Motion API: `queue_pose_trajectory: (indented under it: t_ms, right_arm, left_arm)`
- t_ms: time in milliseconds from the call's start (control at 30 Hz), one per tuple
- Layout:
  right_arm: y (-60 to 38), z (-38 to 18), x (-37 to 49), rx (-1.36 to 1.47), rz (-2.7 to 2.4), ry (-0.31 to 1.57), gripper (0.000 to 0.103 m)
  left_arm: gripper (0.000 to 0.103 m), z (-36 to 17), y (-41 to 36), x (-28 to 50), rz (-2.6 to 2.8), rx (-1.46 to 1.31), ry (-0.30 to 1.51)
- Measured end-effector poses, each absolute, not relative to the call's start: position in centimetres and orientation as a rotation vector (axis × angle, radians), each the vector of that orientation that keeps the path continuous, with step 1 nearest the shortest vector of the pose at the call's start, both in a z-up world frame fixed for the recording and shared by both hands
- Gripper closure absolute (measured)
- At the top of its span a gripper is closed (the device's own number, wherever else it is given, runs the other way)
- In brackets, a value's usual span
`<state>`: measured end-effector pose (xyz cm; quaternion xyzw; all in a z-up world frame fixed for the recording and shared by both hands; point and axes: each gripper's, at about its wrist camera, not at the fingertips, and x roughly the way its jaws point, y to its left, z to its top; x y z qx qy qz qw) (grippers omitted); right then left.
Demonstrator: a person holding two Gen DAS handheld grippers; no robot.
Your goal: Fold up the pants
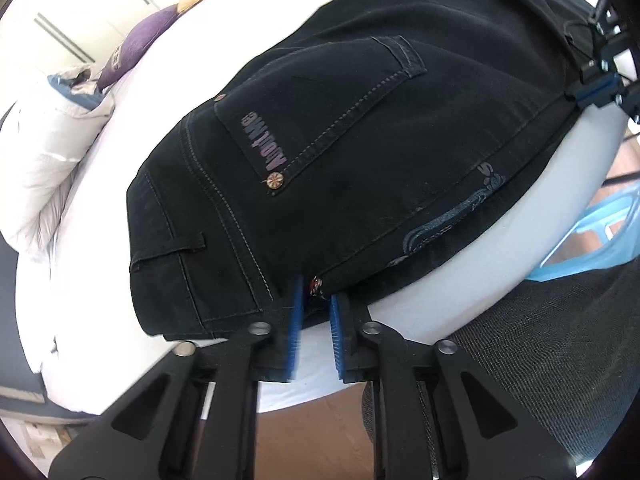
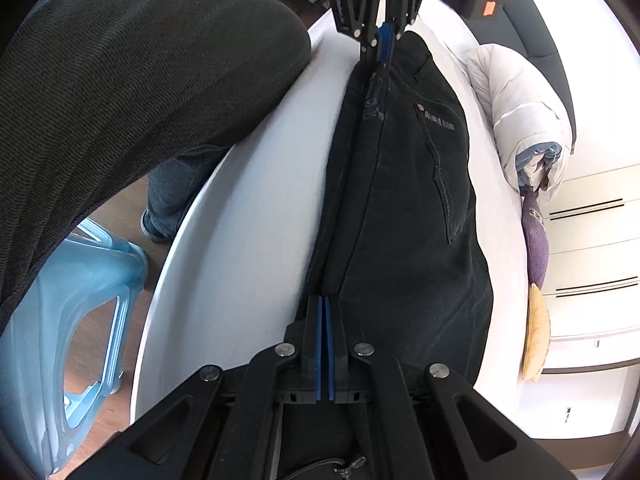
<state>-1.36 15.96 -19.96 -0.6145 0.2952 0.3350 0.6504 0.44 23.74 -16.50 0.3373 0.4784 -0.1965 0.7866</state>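
Black pants (image 1: 360,152) lie folded lengthwise on a white bed (image 1: 520,240), back pocket up. My left gripper (image 1: 316,300) is at the near waistband edge, its blue pads apart with a bit of the pants' edge between them; it looks open. It also shows at the far end in the right wrist view (image 2: 384,46). My right gripper (image 2: 323,304) is shut on the pants' (image 2: 408,208) near folded edge further down the legs. It also shows at the far right of the left wrist view (image 1: 596,90).
A rolled white duvet (image 1: 52,152) and purple pillow (image 1: 144,40) lie at the bed's far side. A blue plastic stool (image 2: 72,320) stands on the wooden floor beside the bed. The person's dark sleeve (image 2: 120,100) is close by. White drawers (image 2: 592,240) are behind.
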Motion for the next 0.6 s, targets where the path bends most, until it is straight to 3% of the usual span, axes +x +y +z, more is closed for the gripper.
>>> queue_pose_trajectory:
  t_ms: [67,133,333,467,600]
  right_arm:
    - [16.0,-20.0,-1.6,-1.395,0.749,0.664,0.098]
    - [15.9,-19.8,-1.7,-1.375,0.737,0.664,0.097]
    - [15.7,-19.4,-2.2,-1.318,0.703,0.667,0.096]
    - [15.3,-18.3,-2.3,-1.233,0.688,0.691,0.090]
    - [13.5,-15.8,-1.8,-0.989,0.648,0.785,0.088]
  left_arm:
    - [0.073,-16.3,24.2,-0.5,-0.402,0.708,1.067]
    - [0.036,-15.6,25.0,-0.5,-0.375,0.690,1.100]
    - [0.035,-9.9,26.9,0.0,-0.293,0.503,1.043]
    - [0.035,-6.9,23.7,3.1,-0.283,0.362,0.971]
    - [0.035,-7.4,17.9,6.0,-0.378,0.259,0.951]
